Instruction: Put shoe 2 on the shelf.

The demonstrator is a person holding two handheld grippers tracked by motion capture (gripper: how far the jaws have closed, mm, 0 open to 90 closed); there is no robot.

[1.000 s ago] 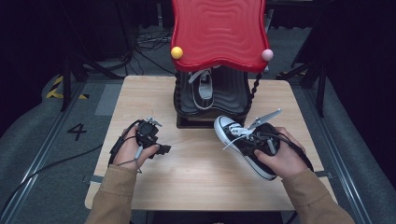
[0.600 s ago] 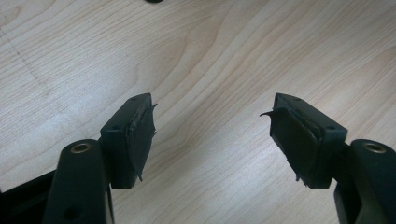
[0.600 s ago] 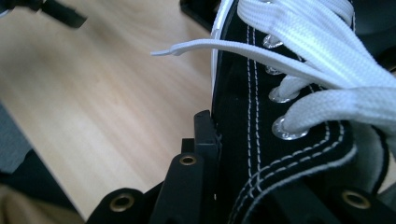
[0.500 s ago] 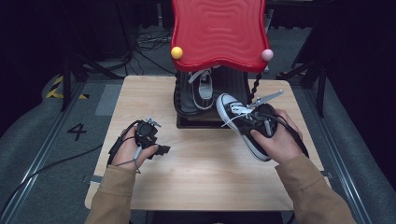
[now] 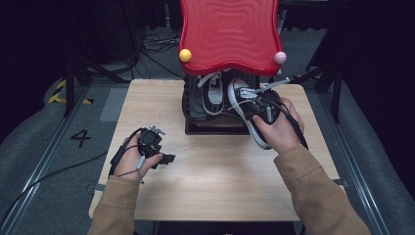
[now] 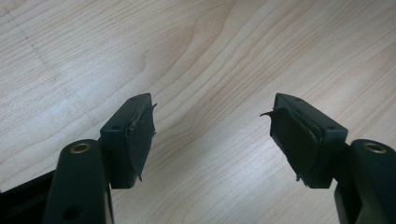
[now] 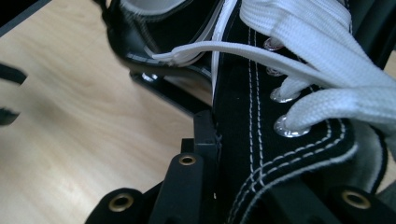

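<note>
Bare table (image 5: 215, 181) in front; red canopy (image 5: 229, 32) overhangs the rack (image 5: 210, 128).

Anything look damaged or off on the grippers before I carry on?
Yes: the pads on the open left gripper look worn, with frayed, curling edges peeling from both jaws. The right gripper is clamped on the black sneaker, whose loose white lace trails free.

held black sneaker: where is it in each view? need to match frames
High view: held black sneaker right of centre, toe at the rack under the red top.
Left gripper view: not there.
Right gripper view: right half, side wall between the jaws.
Shared landmark: light wooden table.
</note>
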